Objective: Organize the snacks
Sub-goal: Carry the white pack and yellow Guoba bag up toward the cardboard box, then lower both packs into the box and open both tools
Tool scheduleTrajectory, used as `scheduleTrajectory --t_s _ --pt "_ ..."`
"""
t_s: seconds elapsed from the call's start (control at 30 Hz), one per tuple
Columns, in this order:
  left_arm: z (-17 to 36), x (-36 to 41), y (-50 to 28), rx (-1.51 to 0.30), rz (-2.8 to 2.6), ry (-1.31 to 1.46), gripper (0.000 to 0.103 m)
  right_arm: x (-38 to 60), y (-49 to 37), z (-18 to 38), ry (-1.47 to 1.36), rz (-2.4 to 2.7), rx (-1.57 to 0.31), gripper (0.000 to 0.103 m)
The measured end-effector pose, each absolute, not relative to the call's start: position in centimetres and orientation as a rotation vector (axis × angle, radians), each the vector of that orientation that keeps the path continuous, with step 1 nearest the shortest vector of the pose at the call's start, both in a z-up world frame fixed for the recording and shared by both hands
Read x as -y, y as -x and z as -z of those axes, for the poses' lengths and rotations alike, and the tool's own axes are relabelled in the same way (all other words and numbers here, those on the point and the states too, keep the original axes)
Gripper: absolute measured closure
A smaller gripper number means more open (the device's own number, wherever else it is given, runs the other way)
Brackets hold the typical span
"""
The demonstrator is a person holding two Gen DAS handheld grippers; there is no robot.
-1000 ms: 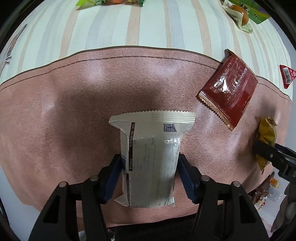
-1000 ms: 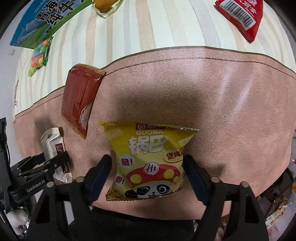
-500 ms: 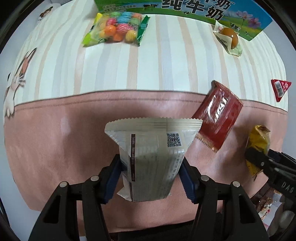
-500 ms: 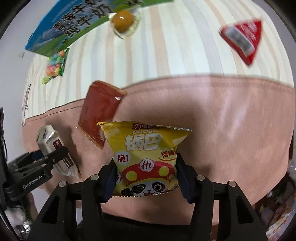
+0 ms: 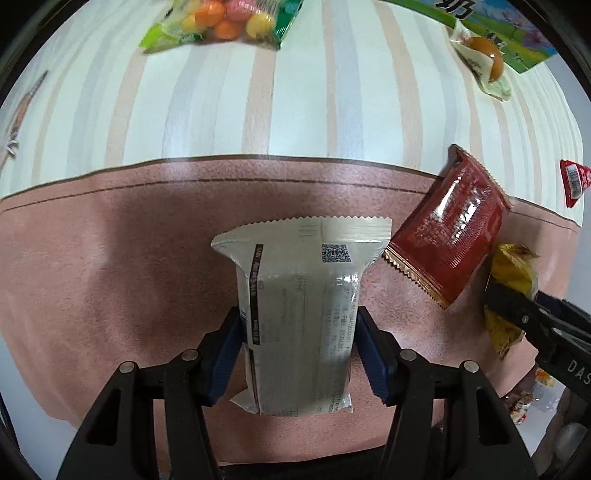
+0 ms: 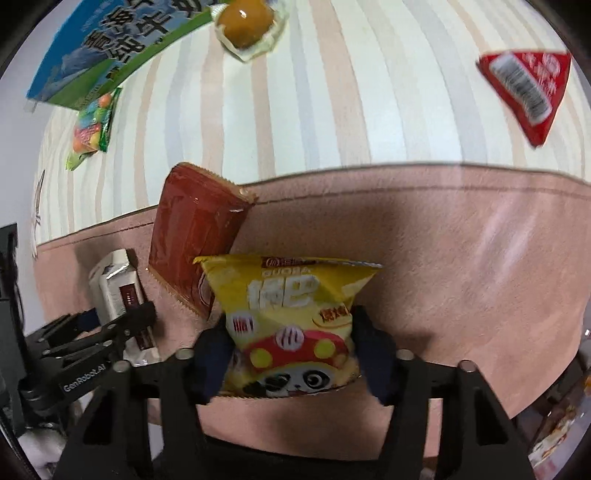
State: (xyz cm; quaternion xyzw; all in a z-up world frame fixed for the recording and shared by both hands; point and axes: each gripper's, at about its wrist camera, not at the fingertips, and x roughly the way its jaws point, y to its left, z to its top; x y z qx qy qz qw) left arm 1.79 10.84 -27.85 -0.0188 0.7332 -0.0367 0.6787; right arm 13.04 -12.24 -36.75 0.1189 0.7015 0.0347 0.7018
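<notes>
Left gripper (image 5: 297,343): fingers clamped on the sides of a white snack pack (image 5: 301,317), held above the pink cloth (image 5: 110,280). Right gripper (image 6: 291,354): fingers closing in on a yellow panda crisp bag (image 6: 291,325), pads pressing its sides. A dark red packet (image 6: 195,236) lies on the cloth between them.

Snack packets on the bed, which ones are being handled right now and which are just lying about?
In hand:
white packet, left gripper
yellow panda crisps, right gripper, jaws closing

Lying about:
dark red packet
candy bag
red triangle packet
wrapped bun
milk carton
</notes>
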Motion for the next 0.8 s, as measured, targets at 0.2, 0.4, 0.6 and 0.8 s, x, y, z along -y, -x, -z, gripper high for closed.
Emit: scheduleTrajectory --t_s 0.2,0.4,0.6,0.8 --pt "22.9 -9.6 -2.7 -1.605 0.120 0.064 0.046 12.5 -12.9 33.0 -0.309 -0.121 -1.490 0.050" --pt "14.4 -8.8 -6.4 -1.470 0.196 0.120 0.046 13.7 -15.7 25.7 -0.403 -0.208 -1.354 0.050" --pt "7.6 -9.4 -15.2 -1.340 0.254 0.097 0.046 14.4 -23.0 18.5 -0.437 -0.268 -1.209 0.050" --pt "6.0 -9.2 -25.9 -1.298 0.188 -0.012 0.046 15.4 -34.1 15.7 -0.373 -0.229 -1.164 0.050"
